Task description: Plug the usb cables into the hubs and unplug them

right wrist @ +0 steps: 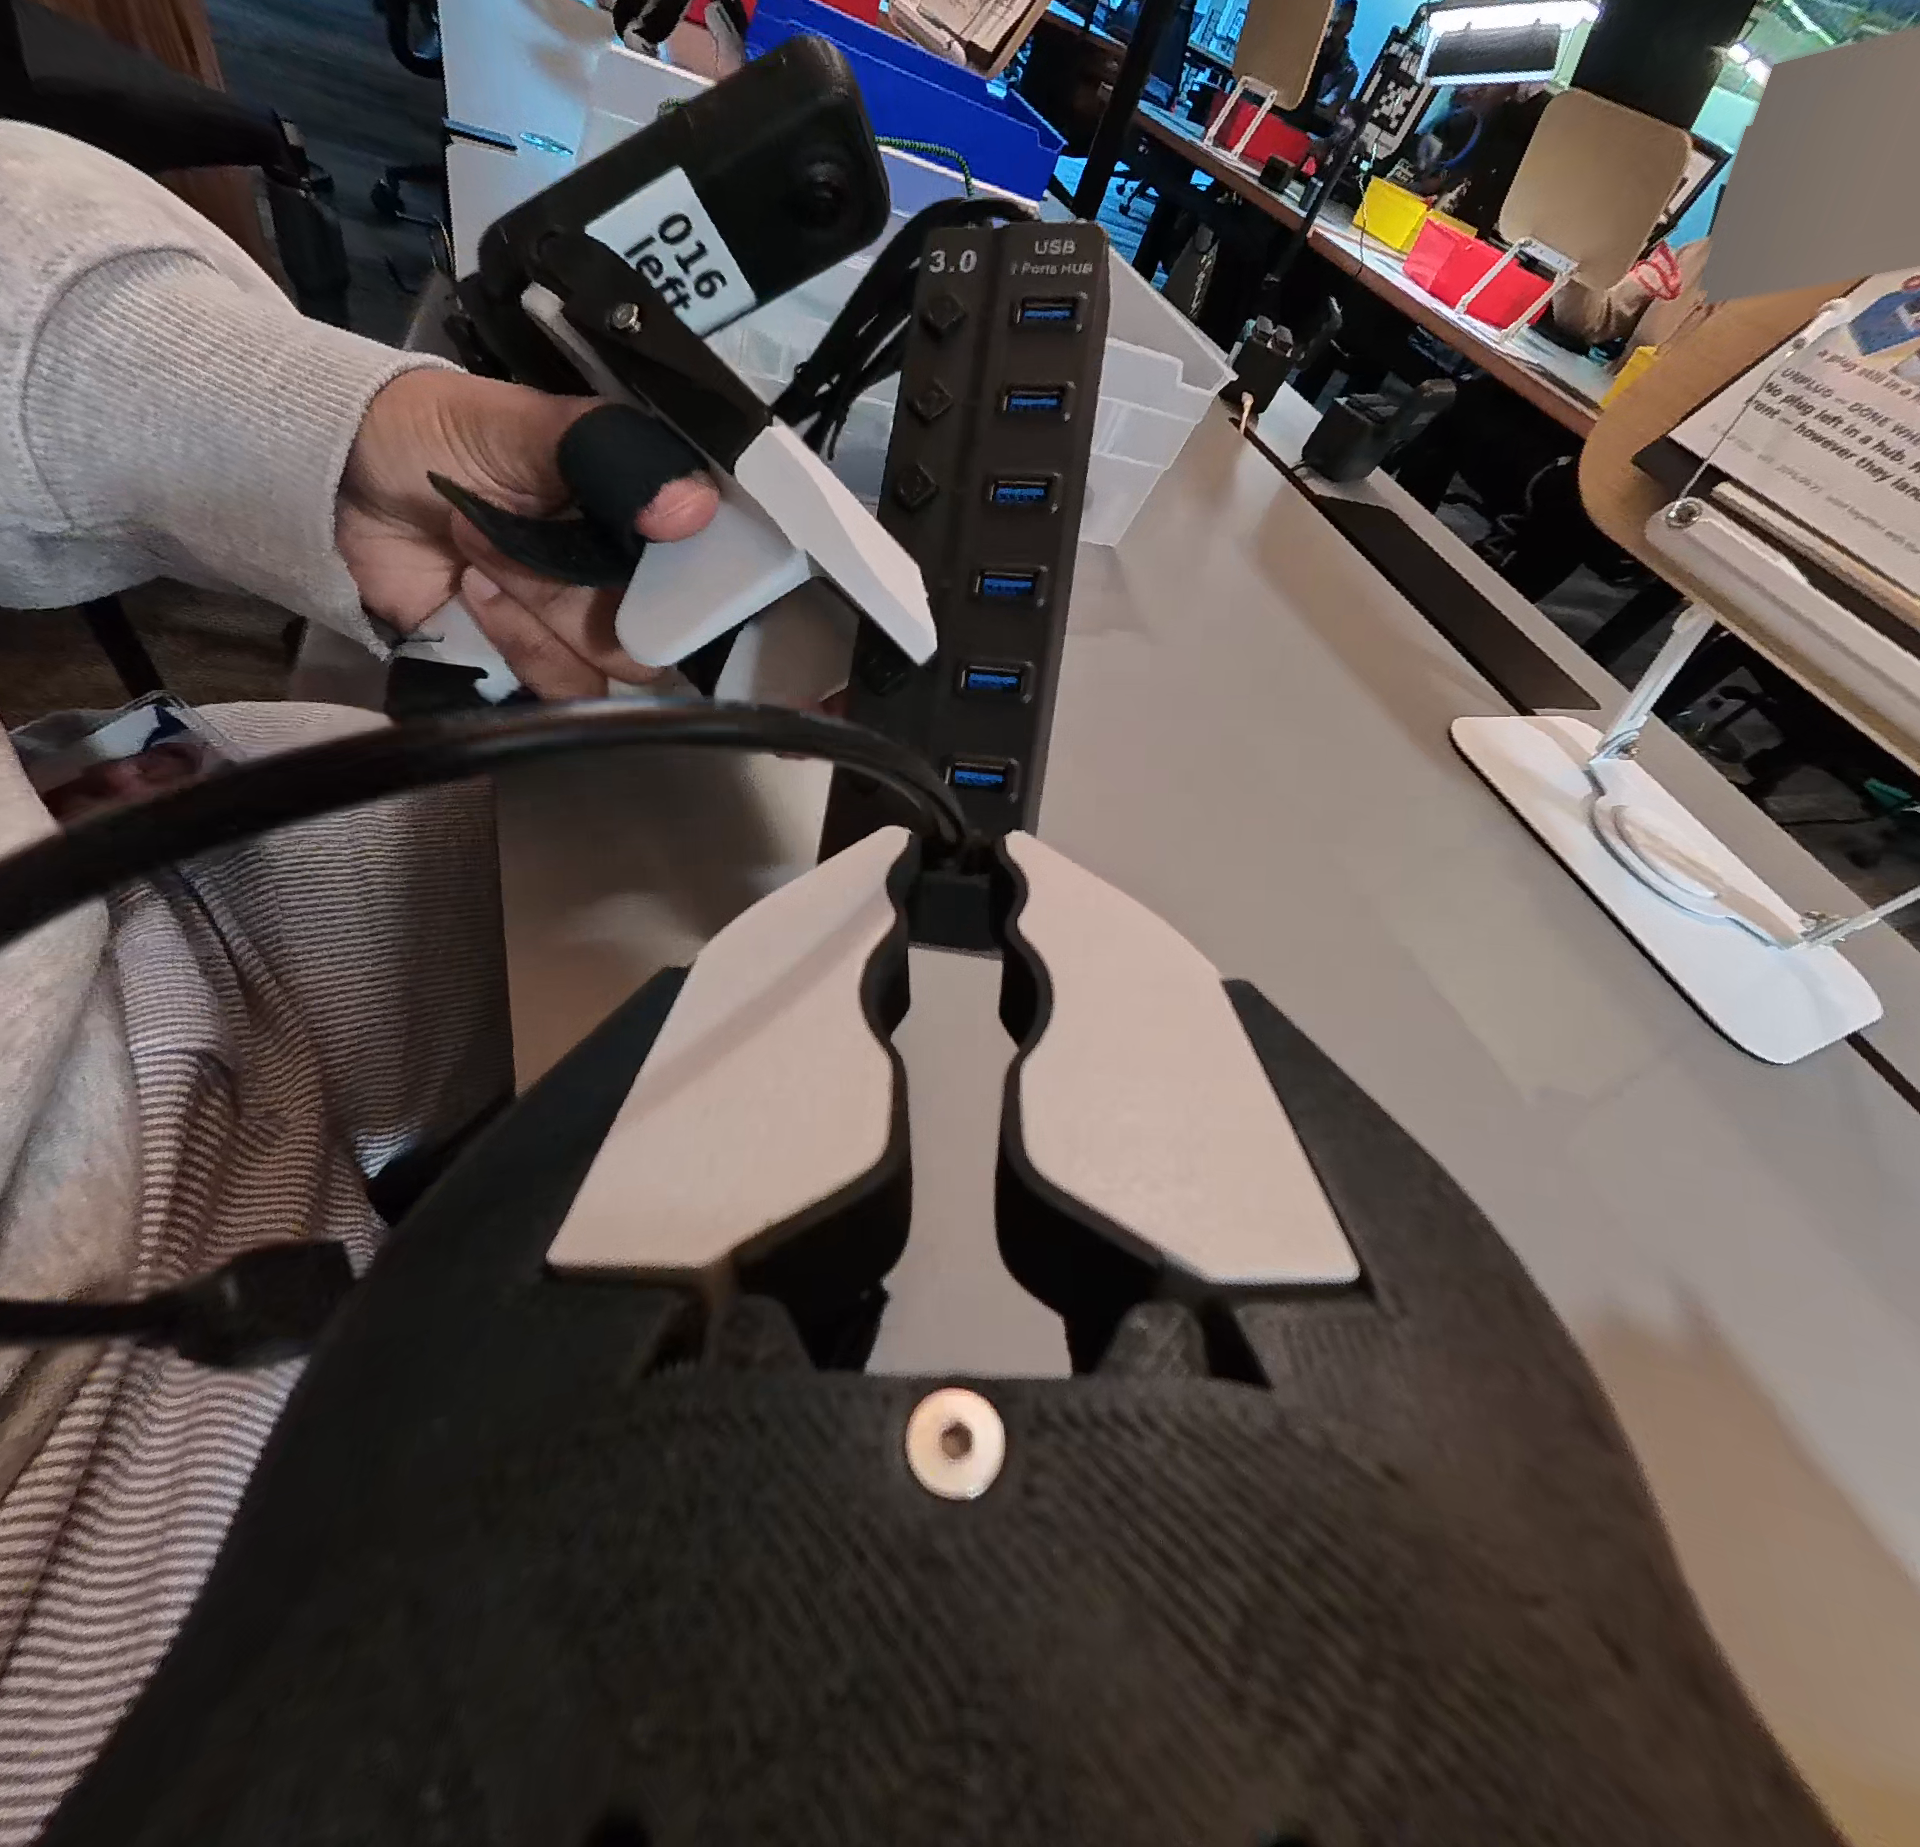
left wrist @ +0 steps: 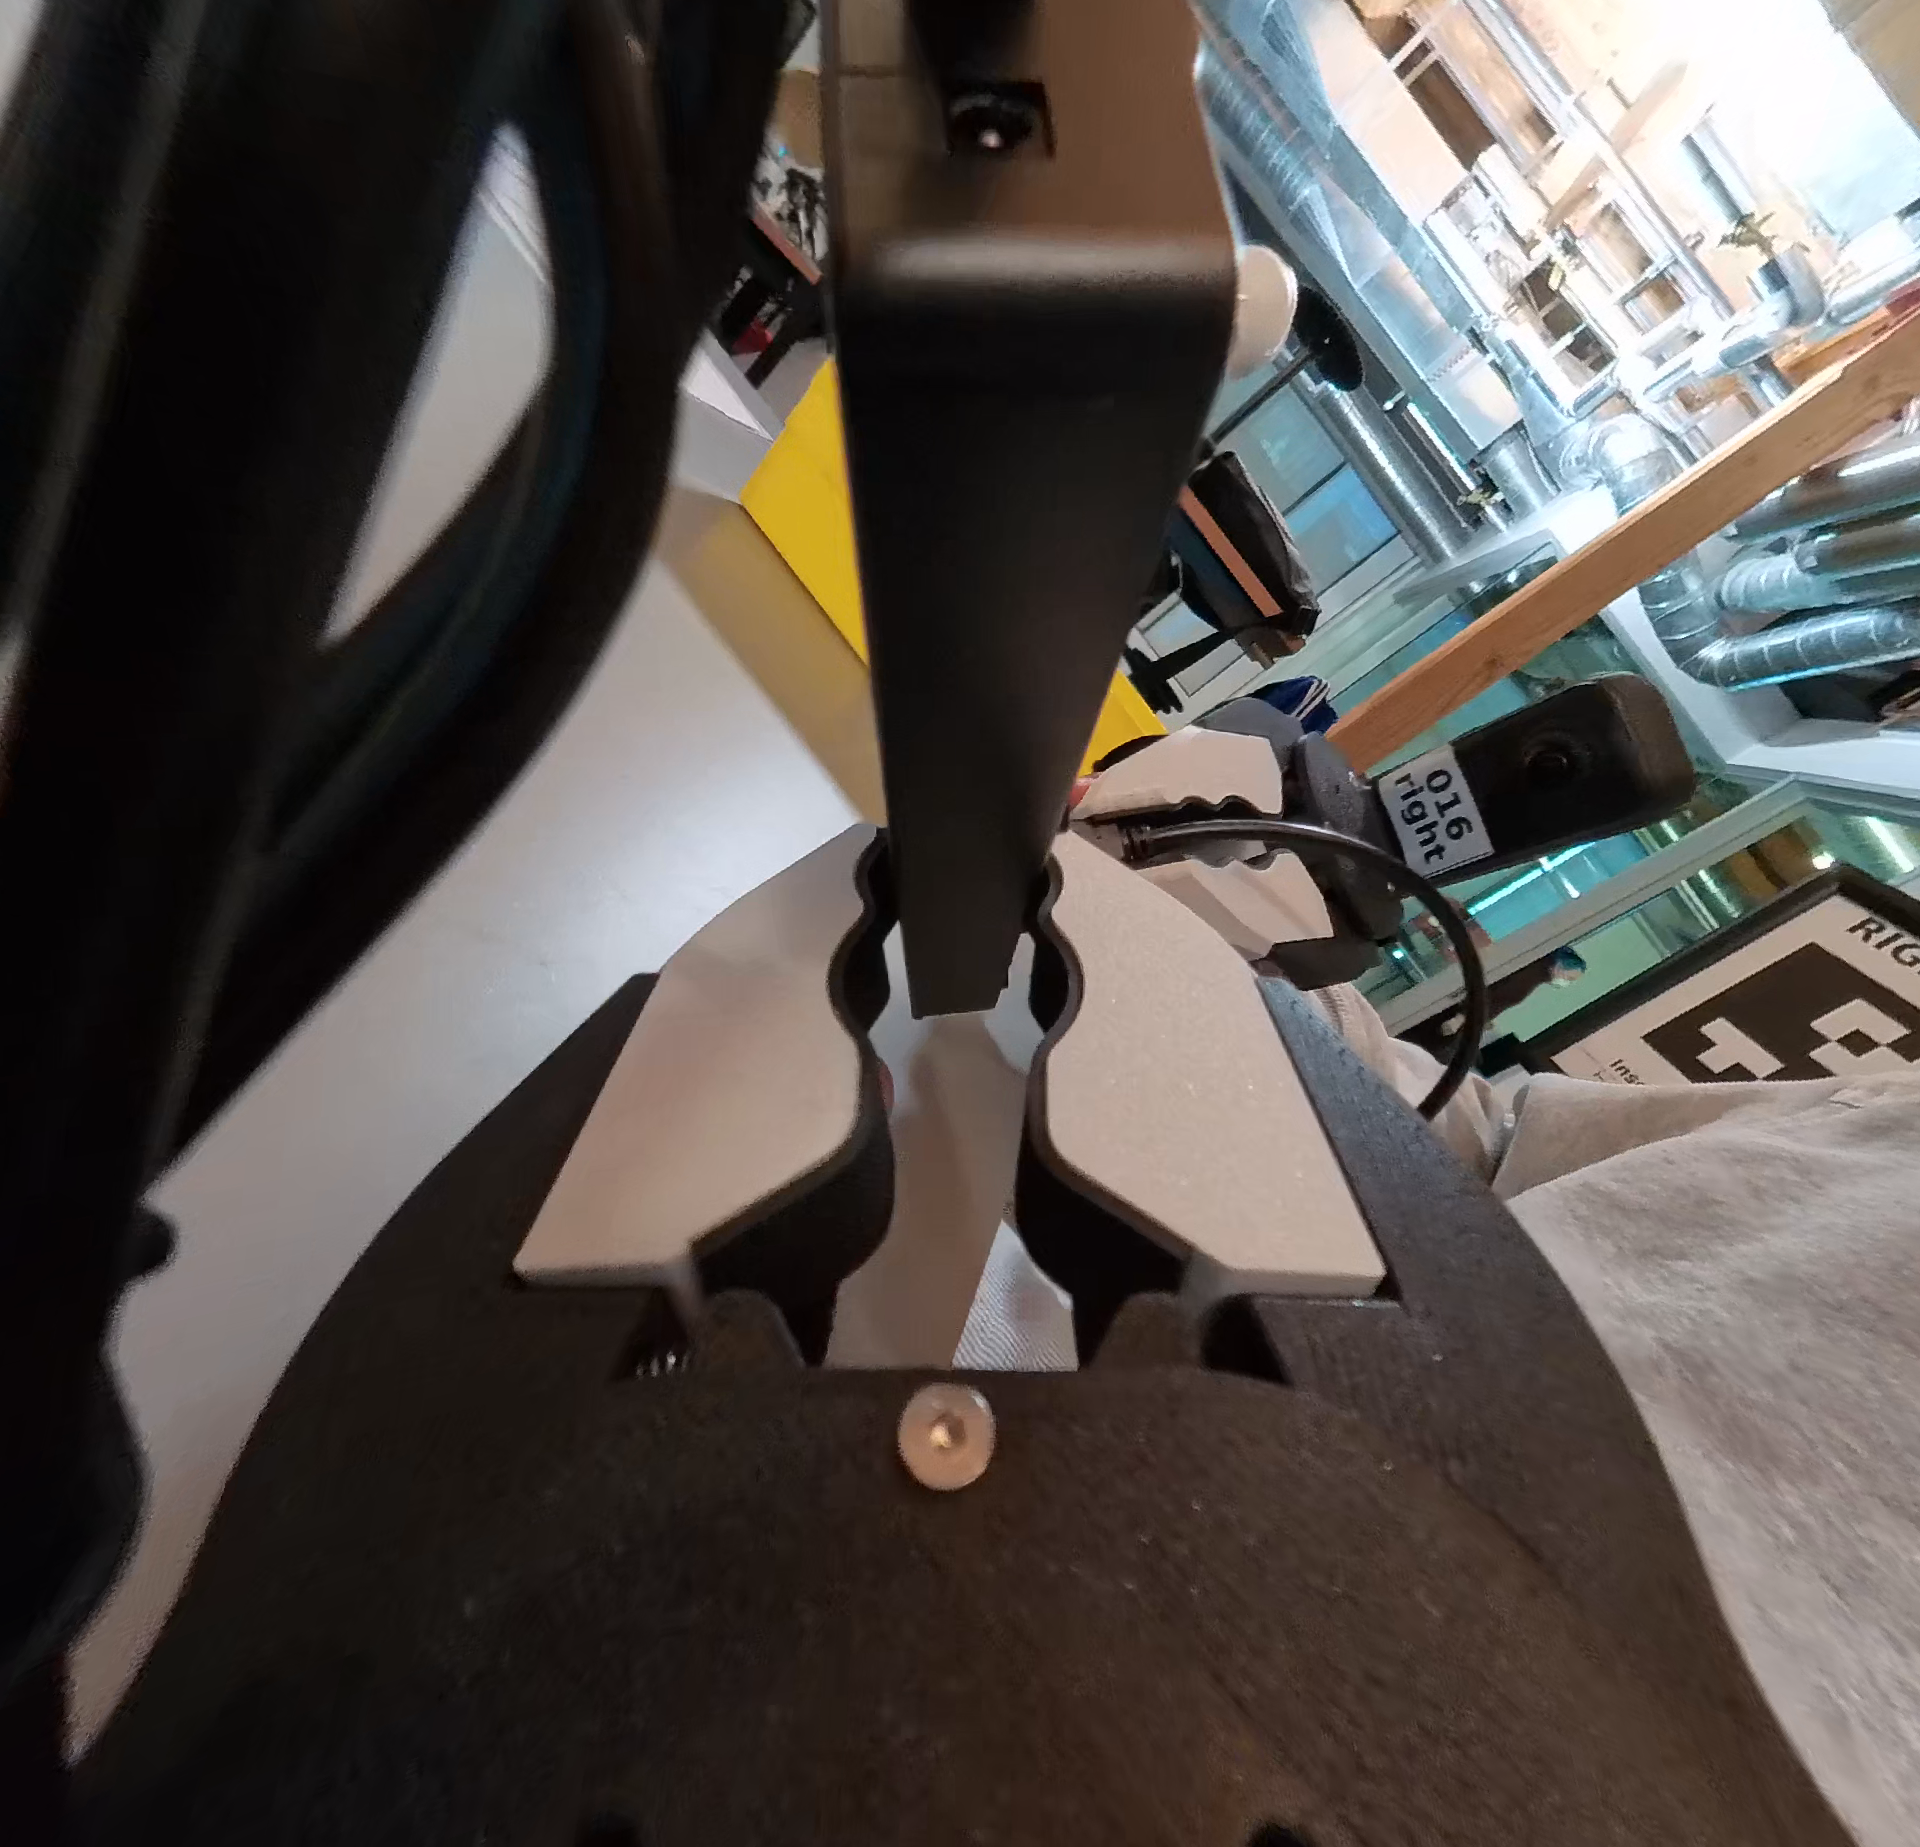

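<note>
A black USB hub (right wrist: 987, 509) with a row of blue ports stands upright above the grey table (right wrist: 1299, 758). My left gripper (right wrist: 883, 644) is shut on its lower edge. In the left wrist view the hub (left wrist: 1018, 550) shows from behind, clamped between my left gripper's (left wrist: 956, 924) fingertips. My right gripper (right wrist: 956, 893) is shut on a black USB plug (right wrist: 951, 898), which sits against the hub's lowest port. I cannot tell how deep it sits. Its black cable (right wrist: 468, 758) arcs away to the left. The right gripper (left wrist: 1153, 841) also shows with the plug in the left wrist view.
A clear plastic bin (right wrist: 1153, 395) and a blue bin (right wrist: 914, 83) stand behind the hub. A white stand with a paper holder (right wrist: 1662, 862) is on the table at right. A bundle of black cables (left wrist: 312, 447) hangs close on the left. A person's hand (right wrist: 499, 509) holds the left gripper. Across from one pair of fingers to the other is roughly 6 cm.
</note>
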